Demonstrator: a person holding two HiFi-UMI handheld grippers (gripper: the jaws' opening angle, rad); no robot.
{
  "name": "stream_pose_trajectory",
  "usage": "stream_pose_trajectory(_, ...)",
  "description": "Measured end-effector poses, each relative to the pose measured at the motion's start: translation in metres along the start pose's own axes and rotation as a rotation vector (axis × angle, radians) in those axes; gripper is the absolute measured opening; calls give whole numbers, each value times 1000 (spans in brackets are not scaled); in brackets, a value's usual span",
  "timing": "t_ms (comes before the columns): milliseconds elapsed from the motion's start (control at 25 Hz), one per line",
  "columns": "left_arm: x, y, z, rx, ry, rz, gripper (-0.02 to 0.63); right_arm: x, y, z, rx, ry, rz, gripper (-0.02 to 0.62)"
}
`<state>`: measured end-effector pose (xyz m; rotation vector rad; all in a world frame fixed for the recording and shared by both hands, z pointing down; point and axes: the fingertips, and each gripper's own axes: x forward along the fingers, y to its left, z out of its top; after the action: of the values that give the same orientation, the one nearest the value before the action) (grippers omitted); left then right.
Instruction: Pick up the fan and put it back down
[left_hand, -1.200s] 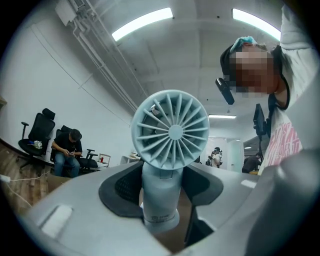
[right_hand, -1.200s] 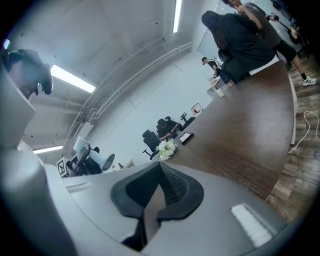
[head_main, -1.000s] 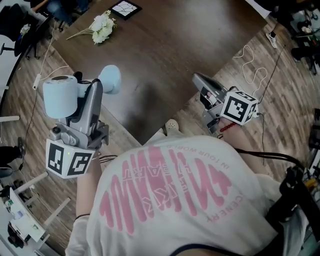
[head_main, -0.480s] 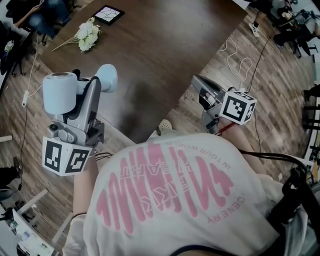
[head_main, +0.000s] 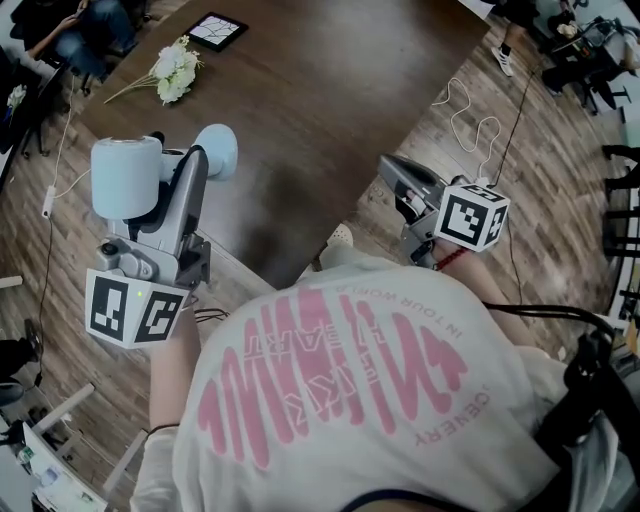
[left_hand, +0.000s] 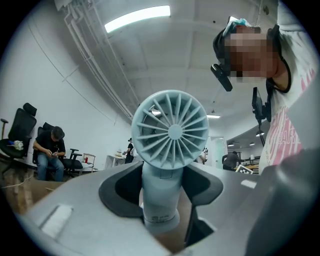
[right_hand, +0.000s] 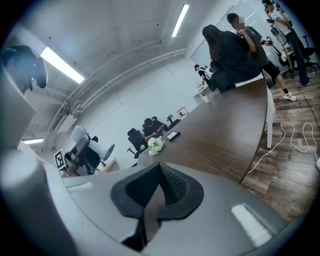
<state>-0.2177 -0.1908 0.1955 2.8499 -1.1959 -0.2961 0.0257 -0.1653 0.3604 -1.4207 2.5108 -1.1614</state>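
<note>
A pale blue fan is held up in the air at the table's near left edge. In the head view its round head (head_main: 125, 178) shows left of the jaw and its lower end (head_main: 215, 150) right of it. My left gripper (head_main: 186, 168) is shut on the handle. In the left gripper view the bladed fan head (left_hand: 170, 131) faces the camera, above my left gripper (left_hand: 160, 192) with a pad against each side of the handle (left_hand: 160, 200). My right gripper (head_main: 392, 168) hangs over the floor right of the table, shut and empty; in its own view my right gripper (right_hand: 152, 200) shows its pads meeting.
A dark brown table (head_main: 320, 90) carries white flowers (head_main: 172, 72) and a black framed tile (head_main: 214, 30) at its far left. A white cable (head_main: 470, 115) loops on the wood floor at right. Seated and standing people (right_hand: 235, 55) are at the table's far end.
The left gripper, still shut on the fan, has drifted a little toward the table. The right gripper has stayed about where it was. The head view has shifted slightly.
</note>
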Motion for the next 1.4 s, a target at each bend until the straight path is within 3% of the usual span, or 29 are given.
stream_pose_trajectory(560,0,-13,6,-12,-55,92,241,22,3,5,-63,101,121,6)
stream_pose_trajectory(840,35,12,-8,-53,-47,199,241,67,-26,47,-76,164,199,6)
stream_pose_trajectory(1400,113,56,-56,-95,23,380,241,136,-94,91,-51,272,311,6)
